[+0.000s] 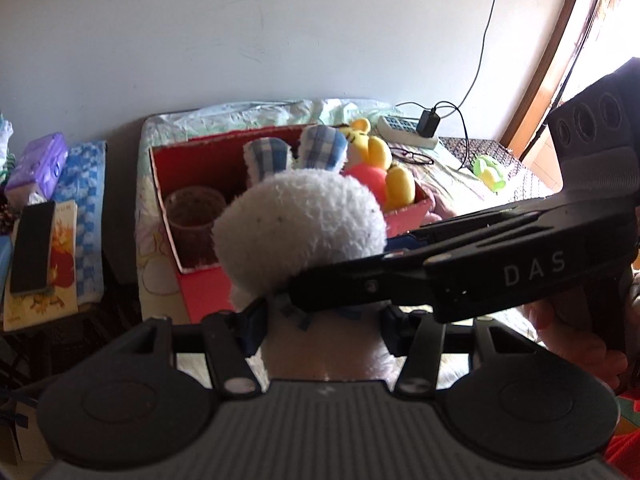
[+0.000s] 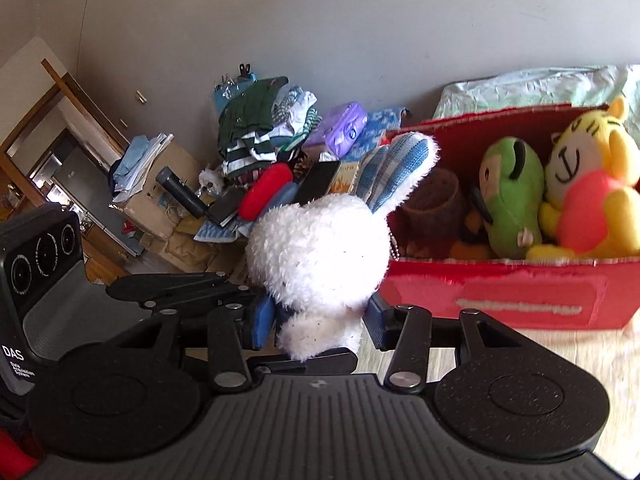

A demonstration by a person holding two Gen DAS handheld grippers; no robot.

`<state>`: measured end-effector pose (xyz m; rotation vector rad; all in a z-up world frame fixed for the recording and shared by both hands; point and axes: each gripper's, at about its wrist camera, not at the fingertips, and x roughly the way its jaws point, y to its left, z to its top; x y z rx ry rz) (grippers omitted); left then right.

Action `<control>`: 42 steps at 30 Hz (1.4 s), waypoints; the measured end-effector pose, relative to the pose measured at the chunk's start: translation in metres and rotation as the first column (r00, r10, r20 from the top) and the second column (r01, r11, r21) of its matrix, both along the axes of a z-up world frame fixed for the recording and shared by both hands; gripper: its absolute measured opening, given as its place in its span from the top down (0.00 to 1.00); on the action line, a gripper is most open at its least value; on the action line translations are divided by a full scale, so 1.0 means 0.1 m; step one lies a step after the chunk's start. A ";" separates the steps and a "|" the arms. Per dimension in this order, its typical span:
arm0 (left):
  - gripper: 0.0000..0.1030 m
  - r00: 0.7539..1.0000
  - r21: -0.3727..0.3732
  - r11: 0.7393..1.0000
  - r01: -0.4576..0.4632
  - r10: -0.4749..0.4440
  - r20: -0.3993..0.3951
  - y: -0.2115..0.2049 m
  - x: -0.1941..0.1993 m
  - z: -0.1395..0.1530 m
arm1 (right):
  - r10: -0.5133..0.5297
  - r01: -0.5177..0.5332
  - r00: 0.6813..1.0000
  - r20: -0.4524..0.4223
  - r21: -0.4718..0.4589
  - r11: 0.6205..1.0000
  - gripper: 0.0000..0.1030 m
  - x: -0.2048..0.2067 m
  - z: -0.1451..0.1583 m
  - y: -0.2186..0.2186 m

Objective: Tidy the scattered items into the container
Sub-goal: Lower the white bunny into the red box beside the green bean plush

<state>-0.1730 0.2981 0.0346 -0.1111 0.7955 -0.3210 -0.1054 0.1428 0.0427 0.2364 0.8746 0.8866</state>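
A white plush rabbit (image 1: 300,220) with blue checked ears hangs in the air just in front of the red box (image 1: 200,292). My left gripper (image 1: 320,322) is shut on its body. My right gripper's fingers (image 1: 360,284) reach in from the right and clamp it at the neck. In the right wrist view the rabbit (image 2: 316,248) sits between the blue pads of my right gripper (image 2: 320,320), which is shut on it, and the left gripper's fingers (image 2: 180,284) come in from the left. The red box (image 2: 520,296) holds a yellow tiger plush (image 2: 588,200), a green frog plush (image 2: 508,200) and a brown cup (image 2: 436,200).
The box stands on a bed with a pale sheet (image 1: 240,116). A green toy (image 1: 490,170), glasses (image 1: 412,156) and a power strip (image 1: 406,130) lie behind it. Left of the bed are a purple tissue pack (image 1: 38,164), a book (image 1: 60,280) and piled clothes (image 2: 256,132).
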 end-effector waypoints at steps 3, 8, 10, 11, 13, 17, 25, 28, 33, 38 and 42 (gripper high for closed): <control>0.47 1.000 0.000 1.000 -0.020 0.020 0.010 0.00 0.30 0.02 | -0.008 0.009 0.999 0.034 -0.015 1.000 0.52 0.22 0.05 0.05; 0.47 0.998 -0.019 0.998 -0.056 0.056 -0.003 0.08 0.80 -0.02 | -0.009 0.013 0.998 0.064 -0.062 0.998 0.52 0.65 0.08 0.15; 0.47 0.997 -0.039 0.997 -0.069 0.067 -0.035 0.11 1.03 -0.12 | -0.012 0.017 0.999 0.047 -0.102 0.995 0.52 0.83 0.04 0.20; 0.47 0.996 -0.049 0.996 -0.077 0.074 -0.055 0.13 1.13 -0.19 | -0.011 0.015 0.999 0.038 -0.123 0.992 0.52 0.91 0.01 0.22; 0.47 0.992 -0.059 0.994 -0.089 0.083 -0.090 0.14 1.29 -0.32 | -0.005 0.007 1.000 0.014 -0.168 0.986 0.52 1.05 -0.08 0.28; 0.47 0.981 -0.075 0.991 -0.114 0.100 -0.165 0.13 1.50 -0.59 | 0.007 -0.020 0.999 -0.052 -0.249 0.968 0.52 1.28 -0.30 0.36; 0.47 0.968 -0.044 0.993 -0.112 0.099 -0.229 0.06 1.68 -0.85 | 0.003 -0.036 0.996 -0.090 -0.363 0.931 0.52 1.45 -0.56 0.49; 0.46 0.968 -0.042 0.992 -0.115 0.103 -0.229 0.06 1.71 -0.89 | 0.014 -0.039 0.997 -0.070 -0.383 0.923 0.52 1.48 -0.58 0.52; 0.46 0.967 -0.042 0.992 -0.119 0.107 -0.232 0.05 1.74 -0.94 | -0.005 -0.023 0.997 -0.073 -0.374 0.927 0.52 1.52 -0.63 0.50; 0.43 0.967 -0.046 0.994 -0.102 0.088 -0.239 0.03 1.75 -0.97 | -0.019 -0.010 0.997 -0.075 -0.367 0.930 0.48 1.48 -0.55 0.47; 0.41 0.968 -0.071 0.993 -0.099 0.079 -0.237 0.06 1.75 -0.96 | -0.072 0.043 0.994 -0.079 -0.319 0.947 0.47 1.44 -0.47 0.31</control>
